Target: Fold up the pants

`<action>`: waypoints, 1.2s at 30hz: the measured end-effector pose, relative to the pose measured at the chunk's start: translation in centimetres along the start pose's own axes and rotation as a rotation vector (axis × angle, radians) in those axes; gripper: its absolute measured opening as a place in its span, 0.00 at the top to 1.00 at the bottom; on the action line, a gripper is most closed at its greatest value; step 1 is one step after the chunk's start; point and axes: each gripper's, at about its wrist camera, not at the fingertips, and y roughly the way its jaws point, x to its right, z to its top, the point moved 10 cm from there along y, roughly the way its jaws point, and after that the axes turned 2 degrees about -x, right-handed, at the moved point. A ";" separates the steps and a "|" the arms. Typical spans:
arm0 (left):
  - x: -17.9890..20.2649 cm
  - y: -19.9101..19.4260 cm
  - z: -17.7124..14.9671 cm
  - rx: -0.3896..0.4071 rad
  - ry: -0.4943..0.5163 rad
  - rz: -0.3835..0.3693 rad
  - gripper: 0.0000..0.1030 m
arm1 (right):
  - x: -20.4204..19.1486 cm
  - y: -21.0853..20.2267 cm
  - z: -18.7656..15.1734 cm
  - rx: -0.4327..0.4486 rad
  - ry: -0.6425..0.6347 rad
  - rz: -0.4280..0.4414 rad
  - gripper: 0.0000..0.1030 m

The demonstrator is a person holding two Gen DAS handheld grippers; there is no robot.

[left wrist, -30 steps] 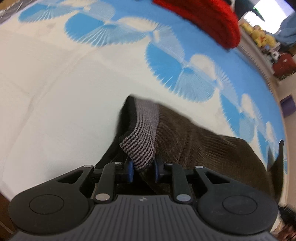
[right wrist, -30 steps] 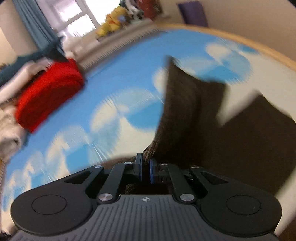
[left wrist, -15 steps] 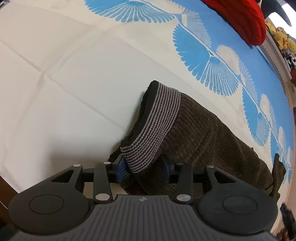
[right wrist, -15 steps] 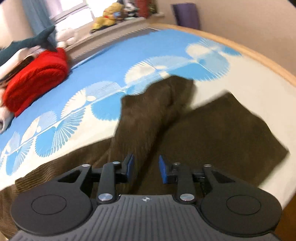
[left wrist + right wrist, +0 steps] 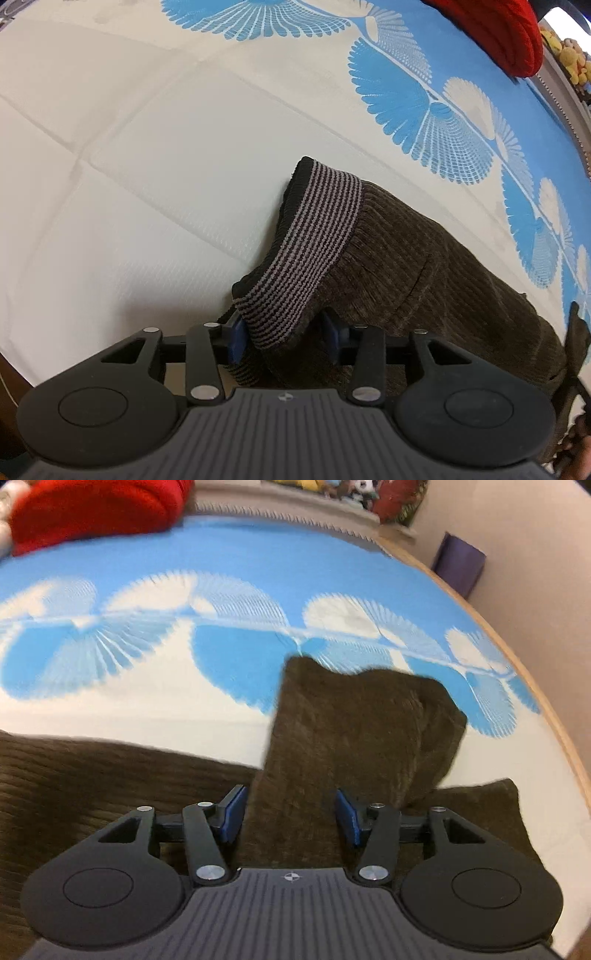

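- Released a moment ago, the striped waistband [image 5: 306, 251] of the brown corduroy pants [image 5: 424, 266] now lies slack on the white-and-blue bedspread [image 5: 147, 155] in the left wrist view; a second back the blue pads were pinched tight on it.
- Left gripper [image 5: 284, 334] has just been opening and now stands part open. The waistband's lower corner still sits between the jaws. One pad [image 5: 236, 338] lies just beside the knit, but neither appears to press it.
- Red folded fabric [image 5: 498, 33] sits well apart at the far edge of the bed, untouched.
- Swinging round, the right wrist view now faces a pant leg [image 5: 354, 731] laid across the rest of the garment, where a second ago the same cloth hung from shut jaws above the bed.
- Right gripper [image 5: 290, 818] has just been opening further and stands part open. The folded leg runs between the jaws with a gap at each pad [image 5: 349, 821], so nothing is gripped.
- Both ends let go together suggests one fold has been set down. The leg lies skewed and bunched at its far end, so smoothing or a fresh grasp for a further fold likely comes next.
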 end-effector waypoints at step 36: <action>0.6 -1.8 -0.1 0.034 0.034 -0.033 0.78 | 27.7 -2.2 -12.3 -0.031 1.036 -0.025 0.96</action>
